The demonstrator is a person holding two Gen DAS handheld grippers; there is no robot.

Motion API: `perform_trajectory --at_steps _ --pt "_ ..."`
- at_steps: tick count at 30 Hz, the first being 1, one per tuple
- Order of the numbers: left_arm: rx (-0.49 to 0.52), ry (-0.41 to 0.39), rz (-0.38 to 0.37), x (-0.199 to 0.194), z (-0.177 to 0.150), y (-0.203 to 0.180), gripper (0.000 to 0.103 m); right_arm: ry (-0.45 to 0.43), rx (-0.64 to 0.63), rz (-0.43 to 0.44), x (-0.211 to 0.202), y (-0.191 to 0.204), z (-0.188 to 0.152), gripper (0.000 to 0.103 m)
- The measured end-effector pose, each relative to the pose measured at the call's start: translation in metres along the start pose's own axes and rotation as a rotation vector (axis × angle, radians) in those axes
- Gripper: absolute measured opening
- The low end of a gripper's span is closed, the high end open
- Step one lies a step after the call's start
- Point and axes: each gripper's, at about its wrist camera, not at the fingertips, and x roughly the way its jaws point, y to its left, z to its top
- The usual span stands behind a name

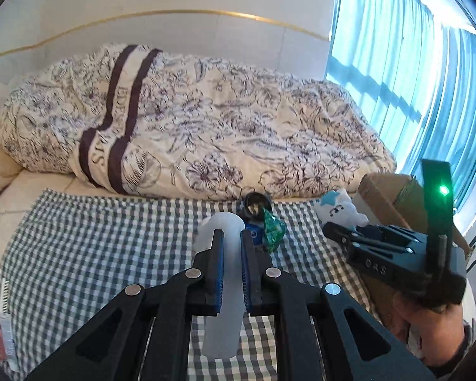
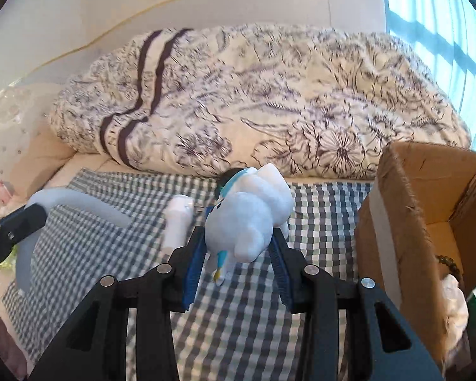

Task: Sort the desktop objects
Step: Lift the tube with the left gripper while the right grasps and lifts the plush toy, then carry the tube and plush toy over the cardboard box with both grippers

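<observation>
Left claw [image 1: 231, 254]: closed on translucent white bottle [image 1: 220, 317], lying lengthwise | Right claw [image 2: 238, 254]: clamped on white plush toy [image 2: 250, 212], blue trim | cardboard box [image 2: 422, 209] just right

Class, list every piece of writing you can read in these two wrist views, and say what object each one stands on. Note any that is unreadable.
"EDE" and "AS": on the dark-bordered band of the floral quilt; the letters between are creased and unreadable.
"OAS": on the side of the right gripper, as best it reads in the left wrist view.
Print on the green wrapper and the blue item beside it: too small to read.
Right wrist view: no readable text.
</observation>
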Motion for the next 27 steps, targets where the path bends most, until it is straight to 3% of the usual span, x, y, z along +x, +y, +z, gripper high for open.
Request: perform_trajectory --at_steps 13,27 --pt "0.011 -0.076 0.027 -0.064 0.010 -0.016 0.009 -0.106 0.036 -0.005 -0.097 0.008 -0.015 0.040" --pt "0.036 -0.196 0.024 -0.147 0.027 -0.054 0.009 -0.230 -0.013 0.001 -0.210 0.021 -0.001 0.040"
